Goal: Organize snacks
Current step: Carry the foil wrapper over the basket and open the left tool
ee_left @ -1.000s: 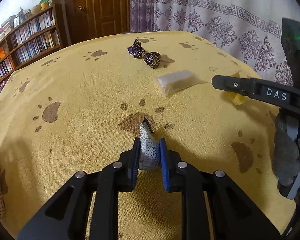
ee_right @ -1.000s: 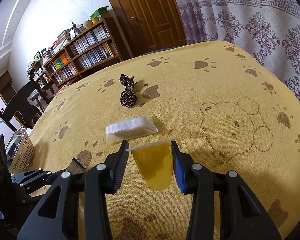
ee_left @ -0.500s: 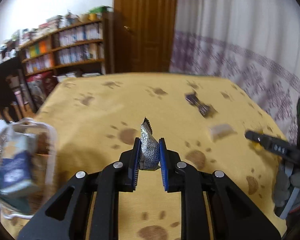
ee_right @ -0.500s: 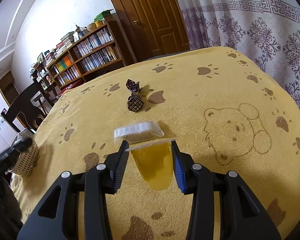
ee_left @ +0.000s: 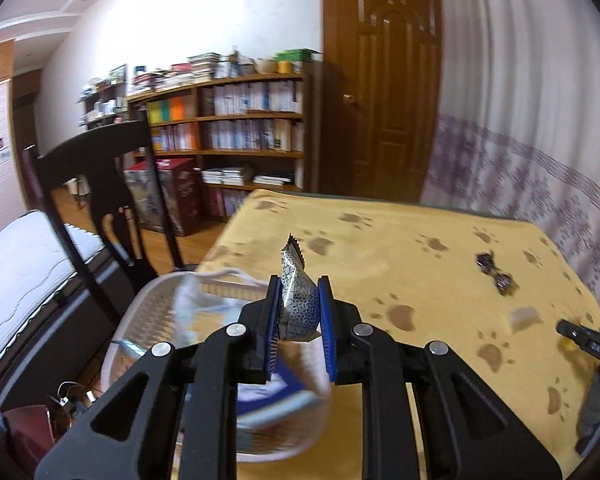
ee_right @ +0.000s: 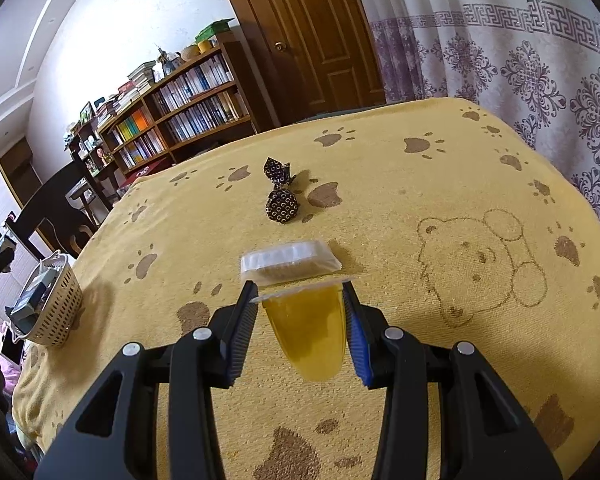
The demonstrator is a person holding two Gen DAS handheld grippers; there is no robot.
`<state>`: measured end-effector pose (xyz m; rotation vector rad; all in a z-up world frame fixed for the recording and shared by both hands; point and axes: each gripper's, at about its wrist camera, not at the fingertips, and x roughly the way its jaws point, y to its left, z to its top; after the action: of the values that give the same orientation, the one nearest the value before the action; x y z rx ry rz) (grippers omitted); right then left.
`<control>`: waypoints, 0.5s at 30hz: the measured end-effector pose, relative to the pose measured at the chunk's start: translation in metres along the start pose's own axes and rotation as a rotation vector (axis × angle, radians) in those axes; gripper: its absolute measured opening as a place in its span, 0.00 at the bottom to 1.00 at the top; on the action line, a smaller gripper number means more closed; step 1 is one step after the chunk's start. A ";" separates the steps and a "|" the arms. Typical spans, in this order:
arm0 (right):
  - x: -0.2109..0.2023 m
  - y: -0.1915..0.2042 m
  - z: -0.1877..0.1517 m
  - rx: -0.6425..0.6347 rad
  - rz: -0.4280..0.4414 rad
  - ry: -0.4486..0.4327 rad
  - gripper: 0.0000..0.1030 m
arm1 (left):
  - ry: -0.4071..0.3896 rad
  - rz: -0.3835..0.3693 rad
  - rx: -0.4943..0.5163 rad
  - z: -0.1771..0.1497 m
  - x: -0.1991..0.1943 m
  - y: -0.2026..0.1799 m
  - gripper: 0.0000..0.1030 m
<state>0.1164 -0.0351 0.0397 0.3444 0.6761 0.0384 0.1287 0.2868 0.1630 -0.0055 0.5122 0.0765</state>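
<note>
Below the left gripper now sits the white basket; a second ago it was low over the desk. Carry nearly done, release next. Its jaws pinch the patterned snack packet. Right gripper unchanged, clamping the yellow jelly cup, basket far left.

You are looking at a yellow paw-print cloth covering the table: two dark wrapped candies, a clear packet and a basket are lying on it.
</note>
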 end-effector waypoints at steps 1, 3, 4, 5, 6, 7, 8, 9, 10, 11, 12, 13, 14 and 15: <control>0.000 0.001 0.000 -0.002 0.001 0.000 0.41 | -0.001 0.012 -0.008 0.001 -0.001 0.008 0.18; 0.000 0.003 -0.001 -0.006 0.004 0.001 0.41 | 0.000 0.030 -0.024 0.002 0.000 0.020 0.18; 0.000 0.004 -0.001 -0.009 0.006 0.002 0.41 | 0.002 0.038 -0.031 0.002 0.001 0.026 0.18; 0.000 0.005 -0.001 -0.012 0.008 0.003 0.41 | 0.006 0.042 -0.037 0.002 0.003 0.029 0.18; 0.000 0.006 -0.002 -0.015 0.009 0.003 0.41 | 0.012 0.044 -0.045 0.001 0.005 0.033 0.18; 0.000 0.008 -0.002 -0.018 0.010 0.004 0.41 | 0.019 0.048 -0.060 -0.001 0.007 0.039 0.18; 0.000 0.009 -0.002 -0.021 0.011 0.005 0.41 | 0.028 0.048 -0.076 -0.002 0.009 0.043 0.22; -0.001 0.010 -0.003 -0.025 0.012 0.005 0.41 | 0.037 0.045 -0.098 -0.004 0.011 0.048 0.26; -0.001 0.012 -0.004 -0.031 0.013 0.006 0.41 | 0.040 0.046 -0.112 -0.004 0.012 0.050 0.36; -0.001 0.013 -0.004 -0.035 0.014 0.006 0.41 | 0.039 0.051 -0.135 -0.006 0.012 0.057 0.47; -0.001 0.014 -0.005 -0.038 0.015 0.007 0.41 | 0.037 0.057 -0.150 -0.008 0.012 0.062 0.51; -0.002 0.015 -0.005 -0.039 0.017 0.007 0.41 | 0.035 0.063 -0.162 -0.009 0.011 0.066 0.53; -0.002 0.016 -0.006 -0.041 0.019 0.008 0.41 | 0.034 0.069 -0.176 -0.011 0.011 0.072 0.53; -0.003 0.018 -0.006 -0.042 0.021 0.009 0.41 | 0.033 0.072 -0.183 -0.012 0.010 0.075 0.53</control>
<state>0.1120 -0.0167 0.0425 0.3112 0.6793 0.0739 0.1258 0.3624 0.1487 -0.1677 0.5375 0.1941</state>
